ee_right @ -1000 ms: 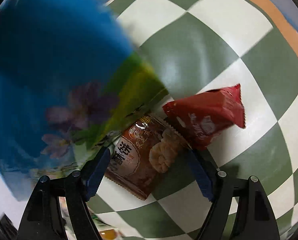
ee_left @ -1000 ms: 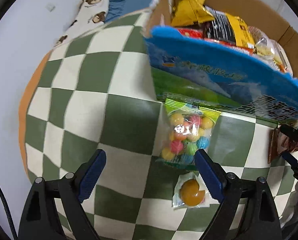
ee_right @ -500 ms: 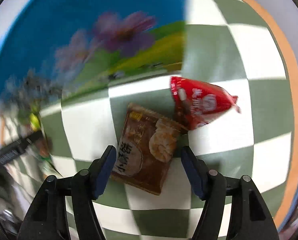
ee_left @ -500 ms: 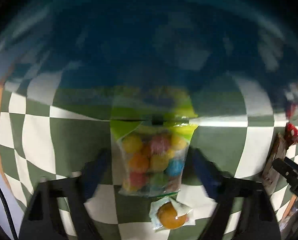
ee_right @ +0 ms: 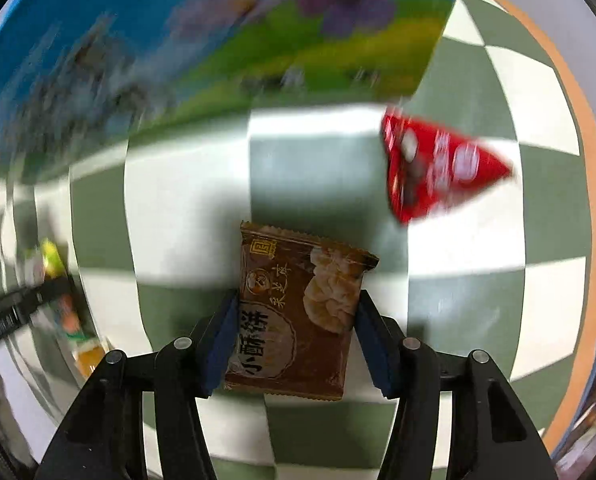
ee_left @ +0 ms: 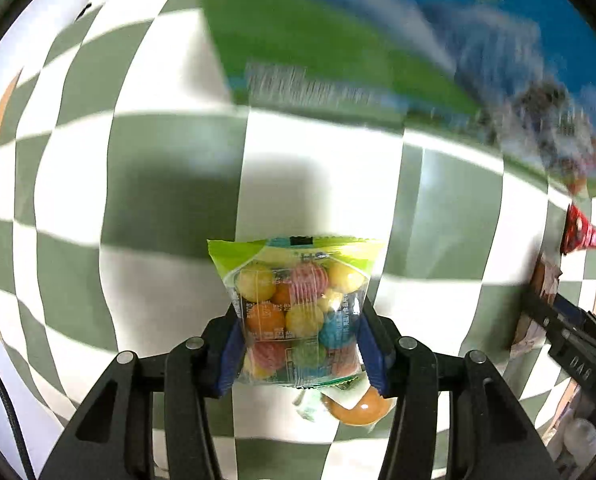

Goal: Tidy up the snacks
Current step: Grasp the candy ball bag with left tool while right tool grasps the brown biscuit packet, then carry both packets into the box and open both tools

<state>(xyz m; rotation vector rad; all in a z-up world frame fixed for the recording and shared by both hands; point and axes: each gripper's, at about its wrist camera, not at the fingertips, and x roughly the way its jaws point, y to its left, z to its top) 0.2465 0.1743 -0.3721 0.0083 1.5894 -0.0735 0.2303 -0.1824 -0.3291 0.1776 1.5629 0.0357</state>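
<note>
A clear bag of coloured candy balls [ee_left: 298, 312] with a lime-green top lies on the green-and-white checked cloth [ee_left: 157, 200]. My left gripper [ee_left: 298, 344] points down on it, its jaws closing, and both blue pads press the bag's sides. An orange jelly cup [ee_left: 358, 408] lies just under the bag's lower edge. In the right wrist view a brown biscuit packet [ee_right: 293, 320] lies flat between the jaws of my right gripper [ee_right: 295, 340]. Those jaws are closing, and the pads stand at the packet's edges without squeezing it.
A red triangular snack packet [ee_right: 438, 168] lies beyond and to the right of the brown packet. A large blue-and-green printed box [ee_left: 378, 40] fills the far side of both views, blurred. The cloth's orange border [ee_right: 590, 200] runs along the right.
My left gripper has come down over the candy bag and its jaws have gone from wide apart to pressing on it. My right gripper has rolled, squared up on the brown packet, and narrowed.
</note>
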